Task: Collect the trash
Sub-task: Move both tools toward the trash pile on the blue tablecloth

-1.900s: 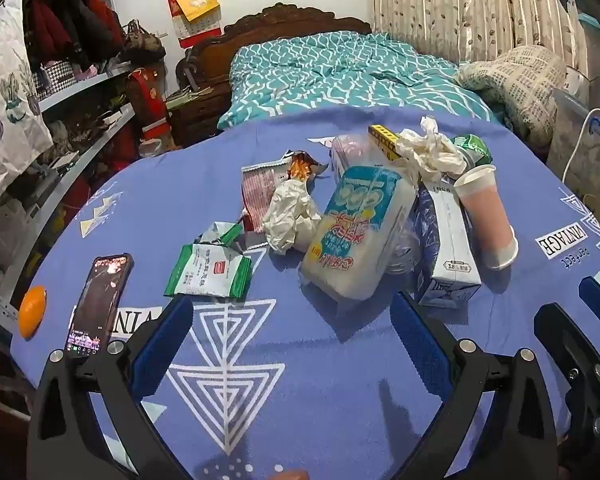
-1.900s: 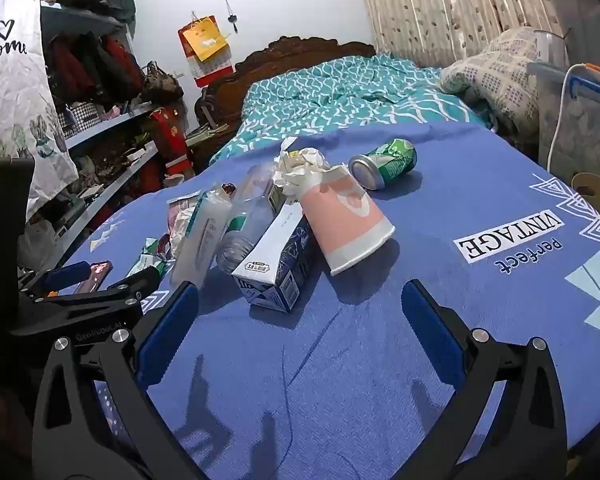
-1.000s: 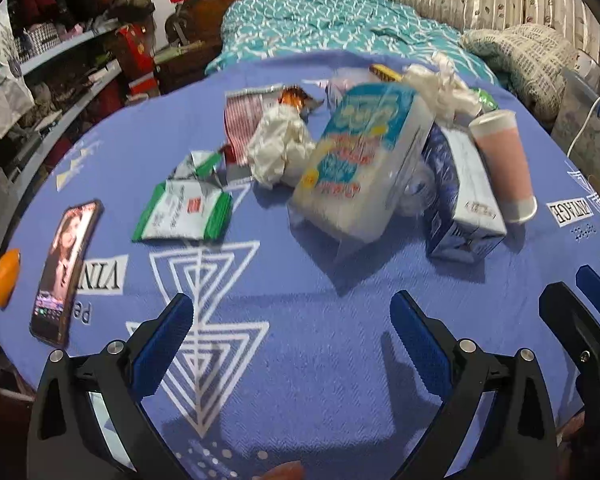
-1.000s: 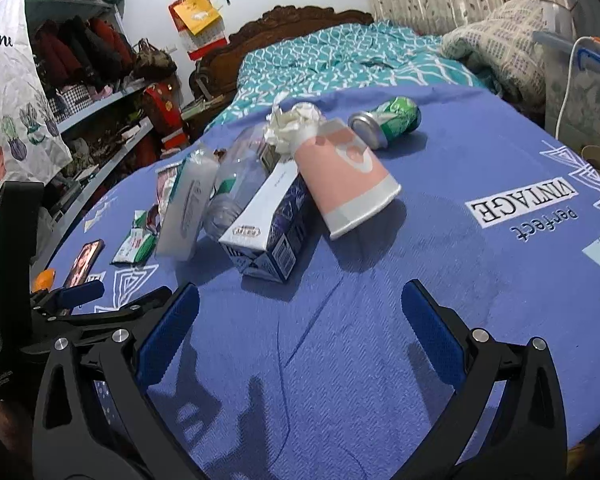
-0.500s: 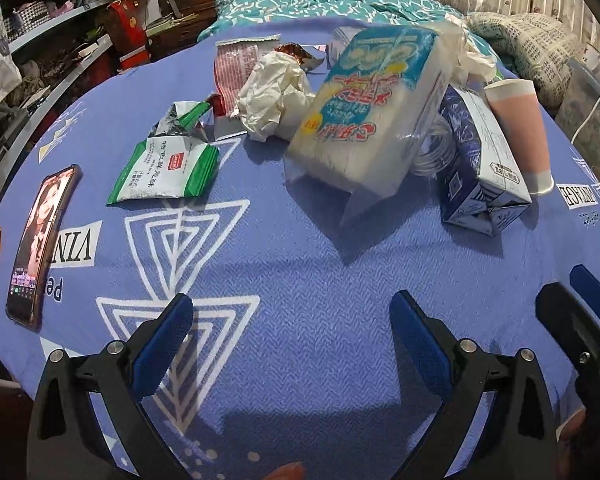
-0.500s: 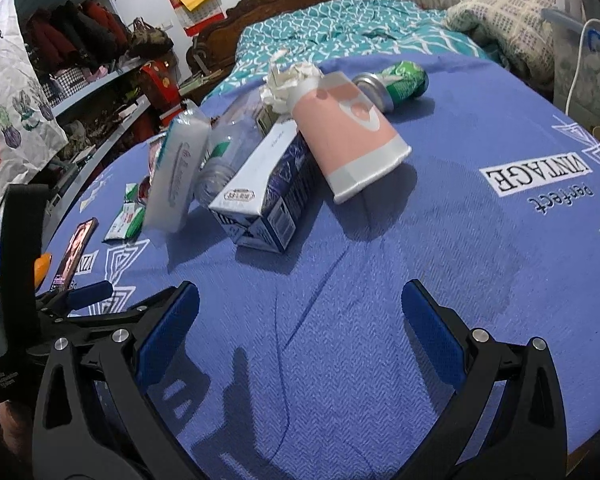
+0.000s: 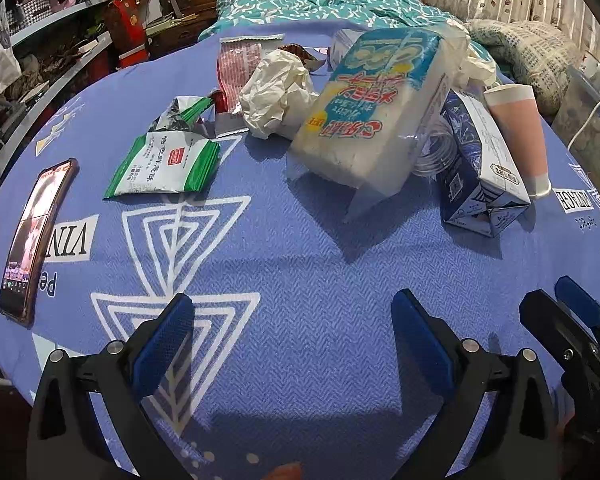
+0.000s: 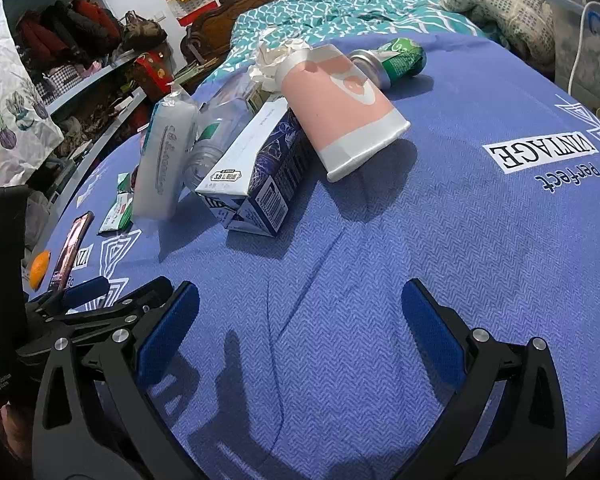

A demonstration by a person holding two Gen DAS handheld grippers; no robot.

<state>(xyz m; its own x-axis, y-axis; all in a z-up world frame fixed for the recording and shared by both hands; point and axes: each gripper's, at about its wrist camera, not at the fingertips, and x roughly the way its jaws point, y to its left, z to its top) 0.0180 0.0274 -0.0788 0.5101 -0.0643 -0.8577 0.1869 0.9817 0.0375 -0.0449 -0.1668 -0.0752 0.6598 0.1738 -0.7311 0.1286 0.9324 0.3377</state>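
Claws: your left (image 7: 288,344) and right (image 8: 300,324) gape wide, empty, low over bench (image 8: 460,260), lined up on carton (image 8: 256,168).

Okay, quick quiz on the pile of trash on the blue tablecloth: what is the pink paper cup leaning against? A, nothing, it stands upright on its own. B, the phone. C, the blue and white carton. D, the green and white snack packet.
C: the pink paper cup lies tipped over with its side resting on the blue and white carton, while the phone and the green and white snack packet lie apart, further left.
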